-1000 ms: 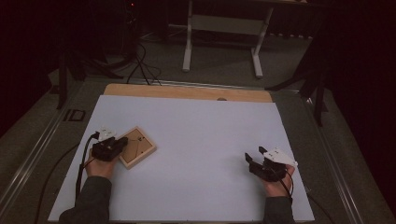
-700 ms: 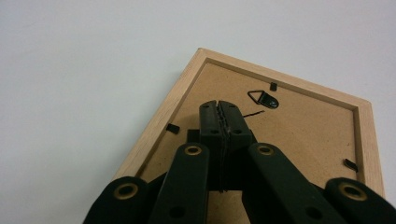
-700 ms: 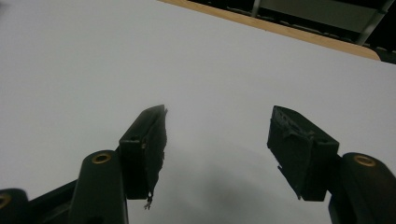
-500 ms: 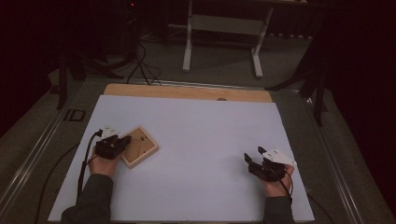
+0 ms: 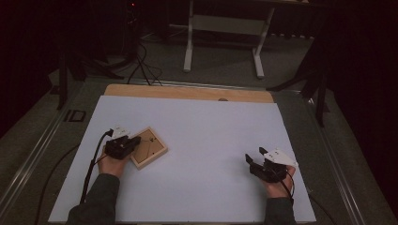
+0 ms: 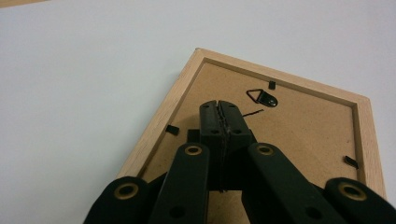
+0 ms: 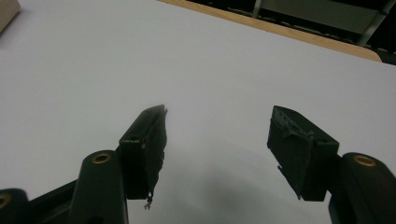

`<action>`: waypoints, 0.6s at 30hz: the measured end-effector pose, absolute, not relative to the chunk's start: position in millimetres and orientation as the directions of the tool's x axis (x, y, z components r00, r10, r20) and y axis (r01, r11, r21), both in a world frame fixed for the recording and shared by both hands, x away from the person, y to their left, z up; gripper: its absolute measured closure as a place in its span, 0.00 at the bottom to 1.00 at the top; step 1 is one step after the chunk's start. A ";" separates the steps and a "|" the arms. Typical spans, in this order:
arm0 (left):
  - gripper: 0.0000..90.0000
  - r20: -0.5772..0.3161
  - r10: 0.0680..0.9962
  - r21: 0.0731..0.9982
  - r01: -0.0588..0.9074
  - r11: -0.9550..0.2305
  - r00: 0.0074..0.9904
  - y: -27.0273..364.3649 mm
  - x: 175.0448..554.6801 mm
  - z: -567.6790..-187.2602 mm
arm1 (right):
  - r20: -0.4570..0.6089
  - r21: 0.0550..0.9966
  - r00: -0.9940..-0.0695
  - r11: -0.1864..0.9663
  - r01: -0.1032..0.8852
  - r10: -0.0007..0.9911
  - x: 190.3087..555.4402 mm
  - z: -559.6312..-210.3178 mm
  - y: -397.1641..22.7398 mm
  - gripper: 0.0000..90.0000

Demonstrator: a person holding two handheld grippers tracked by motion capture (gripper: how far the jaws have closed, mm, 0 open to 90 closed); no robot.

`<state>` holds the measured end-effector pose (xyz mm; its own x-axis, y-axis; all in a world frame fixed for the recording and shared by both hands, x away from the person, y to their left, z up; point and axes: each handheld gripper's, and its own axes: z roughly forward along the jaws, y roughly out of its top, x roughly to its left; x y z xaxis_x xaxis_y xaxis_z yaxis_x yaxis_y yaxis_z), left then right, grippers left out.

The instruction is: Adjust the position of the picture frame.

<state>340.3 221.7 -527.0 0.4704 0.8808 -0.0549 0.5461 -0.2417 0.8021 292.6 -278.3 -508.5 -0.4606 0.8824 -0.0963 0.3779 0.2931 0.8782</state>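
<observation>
Item: wooden picture frame (image 5: 150, 147), lying back-side up on the white desk (image 5: 202, 140) at lower left of the high view, turned at an angle to the desk's edges. Brown backing board (image 6: 299, 126) was set within a pale wood rim; a triangular hanging ring (image 6: 261, 96) and small black retaining clips (image 6: 172, 130) showed on the backing in the left gripper view.

Left hand-held gripper (image 6: 218, 112): positioned over the frame's near left part, jaws pressed fully together above the backing board. Whether anything thin was pinched between the tips could not be told.

Right hand-held gripper (image 7: 217, 135): at lower right of the high view, well apart from the frame, jaws spread wide with nothing between them, bare white desk beneath.

Desk's far edge: a strip of bare wood (image 5: 187, 92).
</observation>
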 end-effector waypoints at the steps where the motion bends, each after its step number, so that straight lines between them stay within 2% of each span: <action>1: 0.99 -0.054 0.879 0.801 0.546 -0.245 0.473 219.9 340.5 -526.8 | -0.095 0.879 -0.461 0.292 0.378 0.882 292.5 -508.5 -278.2 0.41; 18: 1.00 -0.064 0.854 0.809 0.528 -0.260 0.517 189.2 342.7 -527.8 | -0.098 0.880 -0.464 0.295 0.372 0.880 292.1 -508.0 -278.0 0.41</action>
<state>342.7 189.2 -527.8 0.5169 0.8536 -0.0637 0.5282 -0.2595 0.8085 292.1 -278.0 -508.0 -0.4638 0.8805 -0.0985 0.3725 0.2946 0.8800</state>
